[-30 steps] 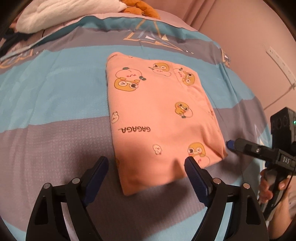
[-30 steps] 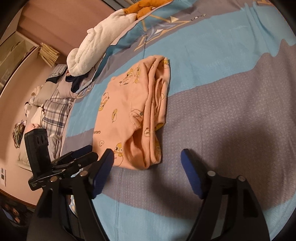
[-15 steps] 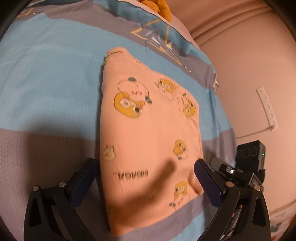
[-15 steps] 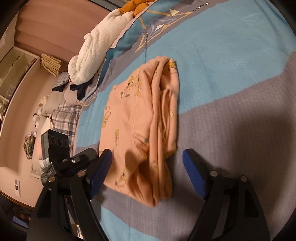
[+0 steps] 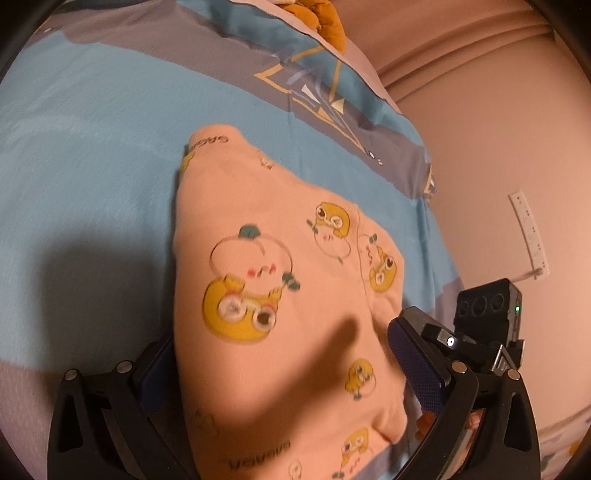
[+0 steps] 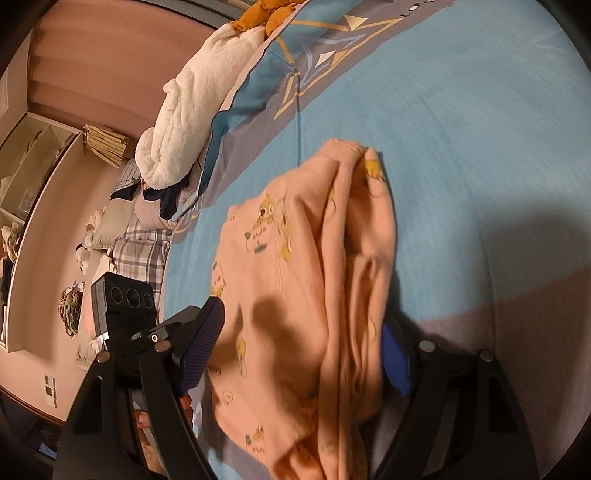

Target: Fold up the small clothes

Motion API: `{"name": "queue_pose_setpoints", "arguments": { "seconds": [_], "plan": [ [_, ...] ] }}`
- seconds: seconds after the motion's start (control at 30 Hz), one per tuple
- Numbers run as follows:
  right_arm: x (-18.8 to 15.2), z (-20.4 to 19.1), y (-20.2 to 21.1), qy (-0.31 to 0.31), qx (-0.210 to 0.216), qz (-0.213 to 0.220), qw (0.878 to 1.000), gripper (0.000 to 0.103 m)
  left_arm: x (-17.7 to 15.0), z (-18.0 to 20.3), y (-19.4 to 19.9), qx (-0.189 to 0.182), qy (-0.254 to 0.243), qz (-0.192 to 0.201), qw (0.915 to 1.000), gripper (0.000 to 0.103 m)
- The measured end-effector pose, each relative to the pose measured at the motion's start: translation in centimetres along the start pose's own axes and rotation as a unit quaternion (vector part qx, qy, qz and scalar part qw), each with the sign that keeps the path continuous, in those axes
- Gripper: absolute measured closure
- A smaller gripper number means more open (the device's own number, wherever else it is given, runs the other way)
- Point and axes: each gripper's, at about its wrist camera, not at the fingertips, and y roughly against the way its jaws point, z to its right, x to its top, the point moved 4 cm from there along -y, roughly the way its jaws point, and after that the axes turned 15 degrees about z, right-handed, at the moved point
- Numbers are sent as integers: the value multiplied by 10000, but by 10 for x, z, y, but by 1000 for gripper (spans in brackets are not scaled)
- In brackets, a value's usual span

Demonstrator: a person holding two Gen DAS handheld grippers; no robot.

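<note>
A folded pink garment (image 5: 280, 229) printed with yellow cartoon ducks lies on the bed. My left gripper (image 5: 286, 369) straddles its near end with its jaws wide. The cloth fills the gap and covers the inner edge of the left finger (image 5: 155, 373). My right gripper (image 6: 299, 354) straddles the same garment (image 6: 306, 236) from the other side, at the stacked fold edges. Its jaws are apart and its right finger (image 6: 395, 363) is half hidden behind the cloth. No pad visibly squeezes the cloth. Each view shows the other gripper's camera body (image 5: 487, 306) (image 6: 125, 299) close by.
The bed cover (image 5: 74, 147) is striped blue and grey. A white fluffy blanket (image 6: 184, 110) and an orange plush (image 5: 328, 22) lie at the head of the bed. Plaid bedding (image 6: 140, 251) and a shelf stand beyond the left edge. A wall with a power strip (image 5: 528, 232) is close on the right.
Both grippers have moved forward and lower over the garment, which now lies between each pair of fingers. The left jaws have widened. Both views have rolled.
</note>
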Motion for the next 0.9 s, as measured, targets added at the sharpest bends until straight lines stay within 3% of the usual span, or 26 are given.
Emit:
{"name": "queue_pose_setpoints", "arguments": {
  "seconds": [0.1, 0.3, 0.5, 0.67, 0.7, 0.9],
  "plan": [
    [5, -1, -7, 105, -46, 6, 9999, 28, 0, 1, -1, 73, -144, 43, 9999, 2],
    [13, 2, -19, 193, -176, 45, 9996, 45, 0, 5, -9, 293, -620, 81, 9976, 5],
    [14, 5, -23, 417, -346, 82, 9985, 63, 5, -4, -7, 502, -659, 183, 9964, 33],
    [12, 1, -27, 674, -477, 105, 9965, 71, 8, -8, -6, 646, -609, 238, 9958, 50],
    [11, -2, -27, 803, -537, 121, 9952, 73, 8, -8, -5, 682, -586, 275, 9956, 57],
    [5, -20, -29, 1294, -729, 268, 9885, 81, 6, -3, -1, 761, -552, 342, 9950, 70]
  ]
}}
